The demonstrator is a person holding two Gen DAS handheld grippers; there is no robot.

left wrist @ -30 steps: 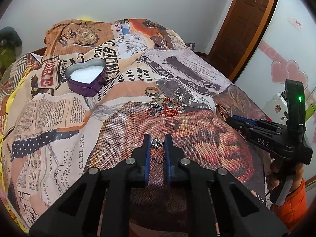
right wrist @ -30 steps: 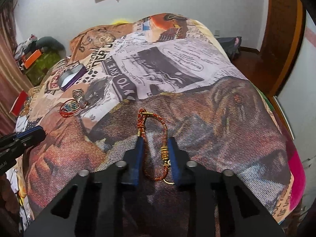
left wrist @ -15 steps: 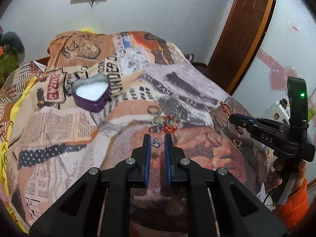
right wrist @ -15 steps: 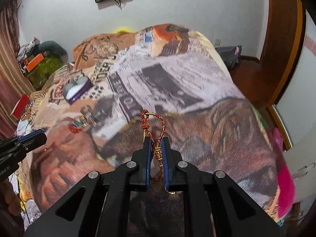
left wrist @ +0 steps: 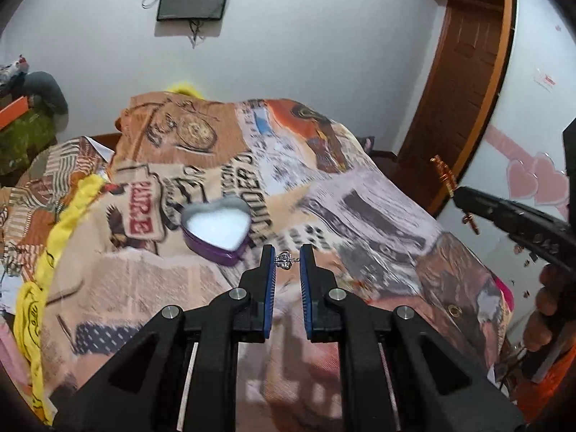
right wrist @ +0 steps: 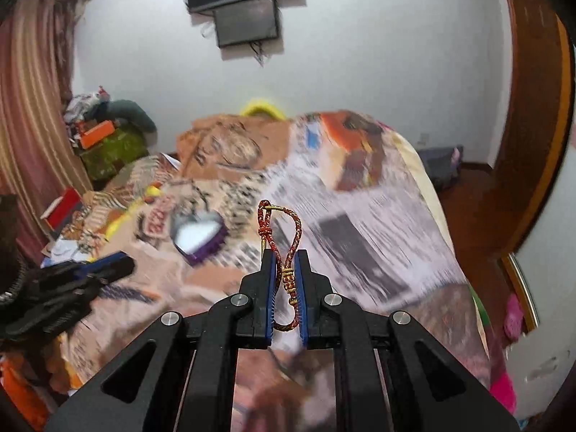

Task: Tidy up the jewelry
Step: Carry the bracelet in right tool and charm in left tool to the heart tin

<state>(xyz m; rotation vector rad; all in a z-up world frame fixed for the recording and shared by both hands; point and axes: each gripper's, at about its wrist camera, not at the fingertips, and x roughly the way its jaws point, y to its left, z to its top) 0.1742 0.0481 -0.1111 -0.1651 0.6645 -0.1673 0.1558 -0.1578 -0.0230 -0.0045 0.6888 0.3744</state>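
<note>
A bed is being covered by a newsprint-patterned blanket [left wrist: 151, 288]. Ahead and left of the left jaws, a purple heart-shaped tin [left wrist: 216, 232] is lying open, its white lining showing. A small silver charm [left wrist: 284, 260] is being pinched between the narrowly parted tips of the left gripper [left wrist: 287, 257]. A red braided bracelet [right wrist: 284, 252] is being clamped by the right gripper [right wrist: 286, 262], its loop standing above the tips.

Red braided bracelet [right wrist: 284, 252] and silver pendant [left wrist: 284, 260] held aloft.
</note>
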